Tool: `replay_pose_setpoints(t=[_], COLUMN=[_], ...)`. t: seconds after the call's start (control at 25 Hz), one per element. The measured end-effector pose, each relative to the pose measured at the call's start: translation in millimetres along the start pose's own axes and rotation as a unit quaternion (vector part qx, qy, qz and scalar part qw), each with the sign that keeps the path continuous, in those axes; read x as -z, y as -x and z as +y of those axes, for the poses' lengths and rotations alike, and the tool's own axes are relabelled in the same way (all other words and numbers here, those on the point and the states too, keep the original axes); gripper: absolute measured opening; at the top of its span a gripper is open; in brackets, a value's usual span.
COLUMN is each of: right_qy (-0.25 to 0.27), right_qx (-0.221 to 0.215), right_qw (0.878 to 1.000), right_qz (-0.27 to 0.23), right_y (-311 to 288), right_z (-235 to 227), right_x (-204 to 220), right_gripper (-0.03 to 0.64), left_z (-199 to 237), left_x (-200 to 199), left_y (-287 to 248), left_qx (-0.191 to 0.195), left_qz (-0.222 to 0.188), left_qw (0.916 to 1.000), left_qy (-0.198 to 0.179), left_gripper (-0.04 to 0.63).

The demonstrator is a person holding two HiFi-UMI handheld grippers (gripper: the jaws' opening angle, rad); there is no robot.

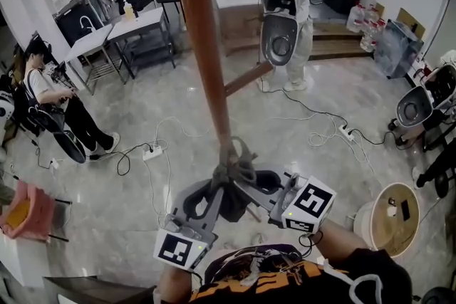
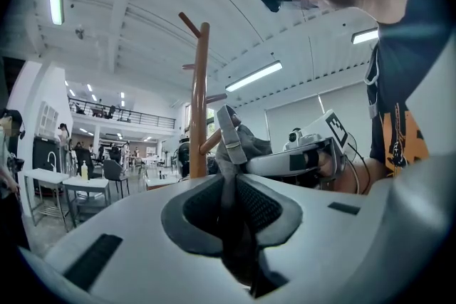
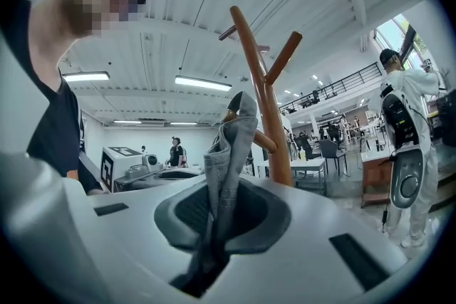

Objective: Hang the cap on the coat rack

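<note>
The grey cap (image 1: 236,166) hangs bunched against the foot of the brown coat rack pole (image 1: 203,46), held between both grippers. My left gripper (image 1: 212,190) reaches up from the lower left, shut on the cap's fabric. My right gripper (image 1: 254,184) comes in from the lower right, also shut on it. In the left gripper view the cap (image 2: 229,139) rises out of the jaws (image 2: 231,208) with its strap standing up, in front of the coat rack (image 2: 199,103). In the right gripper view a fold of the cap (image 3: 229,146) stands between the jaws (image 3: 214,217), next to the rack's pegs (image 3: 265,75).
A person in white with a backpack rig (image 1: 288,11) stands beyond the rack. Another person (image 1: 50,100) stands at the left. Tables and chairs (image 1: 121,28) fill the back left. Cables and a power strip (image 1: 152,151) lie on the floor. A round wooden stool (image 1: 388,217) is at the right.
</note>
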State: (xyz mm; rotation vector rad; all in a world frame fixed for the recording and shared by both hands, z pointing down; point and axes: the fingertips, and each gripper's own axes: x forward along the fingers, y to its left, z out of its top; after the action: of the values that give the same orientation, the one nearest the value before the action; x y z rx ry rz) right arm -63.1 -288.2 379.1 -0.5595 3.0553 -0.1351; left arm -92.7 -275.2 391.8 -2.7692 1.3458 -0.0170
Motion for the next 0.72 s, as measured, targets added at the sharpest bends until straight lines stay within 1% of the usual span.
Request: replay_pose_setpoints(t=[0.2, 0.28, 0.48, 0.72], right_qy=[-0.001, -0.001, 0.0, 0.003], right_qx=[0.003, 0.003, 0.006, 0.011], right_qw=[1.0, 1.0, 1.0, 1.0], right_qz=[0.001, 0.002, 0.005, 0.009], right_y=[-7.9, -10.0, -14.2, -16.0], right_z=[-4.8, -5.7, -12.9, -20.3], right_x=[6.8, 8.0, 10.7, 12.6], right_gripper=[0.044, 0.044, 0.044, 0.044], left_z=[7.0, 8.3, 12.1, 14.4], left_x=[8.2, 6.2, 3.8, 6.1], left_y=[-0.4, -1.0, -7.5, -13.7], left_qx=[-0.008, -0.011, -0.014, -0.012], left_qz=[0.022, 0.007, -0.004, -0.002], left_qw=[0.9997, 0.9999, 0.9998, 0.9999], left_qy=[-0.008, -0.01, -0.012, -0.012], left_gripper=[0.074, 0.073, 0.072, 0.072])
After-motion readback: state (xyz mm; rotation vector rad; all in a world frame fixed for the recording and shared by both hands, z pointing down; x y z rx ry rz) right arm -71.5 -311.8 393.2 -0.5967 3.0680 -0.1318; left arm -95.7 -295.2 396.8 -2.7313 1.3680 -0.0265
